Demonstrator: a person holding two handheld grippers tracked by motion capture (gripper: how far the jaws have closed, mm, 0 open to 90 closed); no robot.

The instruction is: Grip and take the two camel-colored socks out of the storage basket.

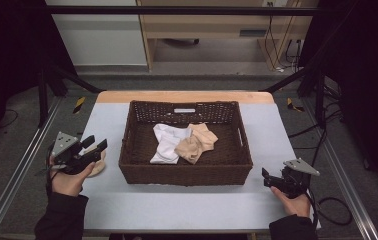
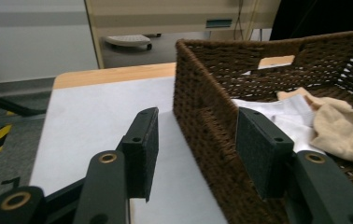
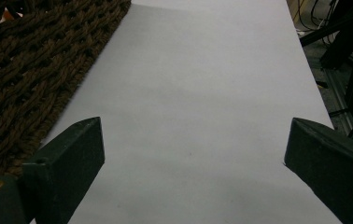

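A dark wicker basket (image 1: 185, 174) stands in the middle of the pale table (image 1: 177, 206). Inside it lie a white cloth (image 1: 165, 143) and a tan cloth (image 1: 197, 142) side by side. My left gripper (image 1: 95, 144) hangs above the table left of the basket, open, nothing between its fingers. Under it a tan, cloth-like piece (image 1: 98, 169) rests on the table, half hidden by the hand. In the left gripper view the open left gripper (image 2: 195, 149) looks at the basket's left wall (image 2: 202, 116), with the white cloth (image 2: 277, 114) and tan cloth (image 2: 340, 126) beyond. My right gripper (image 1: 266, 178) is open, low, right of the basket.
In the right gripper view the wide-open right gripper (image 3: 193, 154) frames bare table (image 3: 202, 84), with the basket's wall (image 3: 30, 70) at the left. Black frame bars and cables stand beyond the table's right edge. A wooden strip runs along the table's far edge (image 1: 184, 96).
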